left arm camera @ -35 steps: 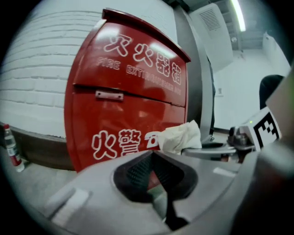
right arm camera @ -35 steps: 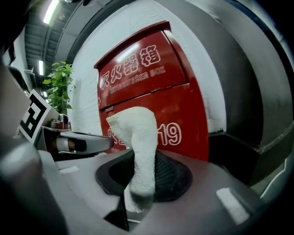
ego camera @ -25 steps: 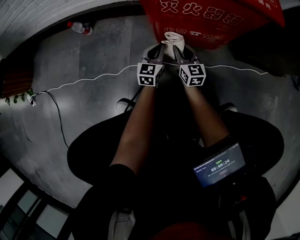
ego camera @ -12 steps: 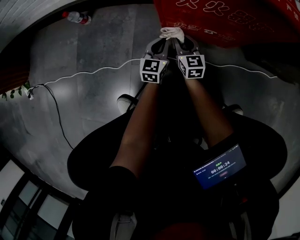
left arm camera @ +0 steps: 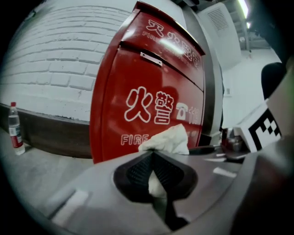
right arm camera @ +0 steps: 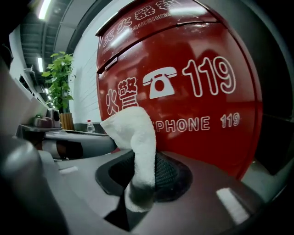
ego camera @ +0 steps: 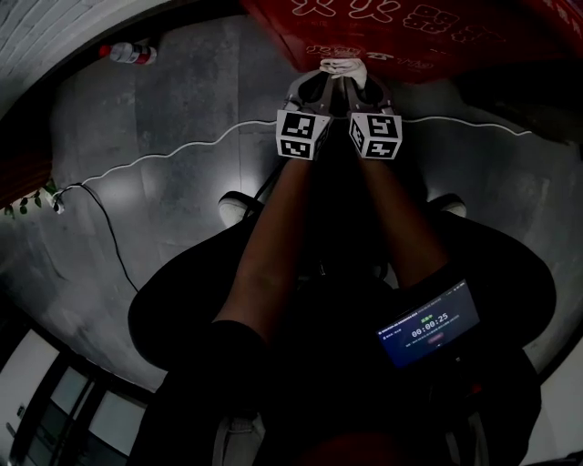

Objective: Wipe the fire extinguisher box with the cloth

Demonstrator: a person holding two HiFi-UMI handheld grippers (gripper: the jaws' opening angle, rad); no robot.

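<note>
The red fire extinguisher box [ego camera: 410, 27] stands at the top of the head view on the grey floor [ego camera: 164, 109]. Its front fills both gripper views, with white lettering and "119" on the side facing the right gripper view [right arm camera: 183, 82]. In the left gripper view the box [left arm camera: 151, 92] stands against a white brick wall [left arm camera: 55, 69].

The person's 2 forearms reach forward side by side, and the 2 grippers sit close together just below the box's lower edge. The left gripper [ego camera: 321, 80] is clenched on one end of the white cloth [ego camera: 344, 68]. Its own view shows the jaws [left arm camera: 153, 156] pinched together with fabric [left arm camera: 167, 140] bunching up out of them. The right gripper [ego camera: 360, 80] grasps the other end. There the cloth [right arm camera: 133, 133] rises as a folded tongue from between its jaws [right arm camera: 138, 160].

The cloth bridges the 2 jaw tips and lies at the base of the box front. It seems to press against the red panel, though contact is hard to confirm.

A white cable [ego camera: 155, 159] runs across the floor behind the grippers. A small bottle [ego camera: 127, 53] lies well apart at the upper left.
</note>
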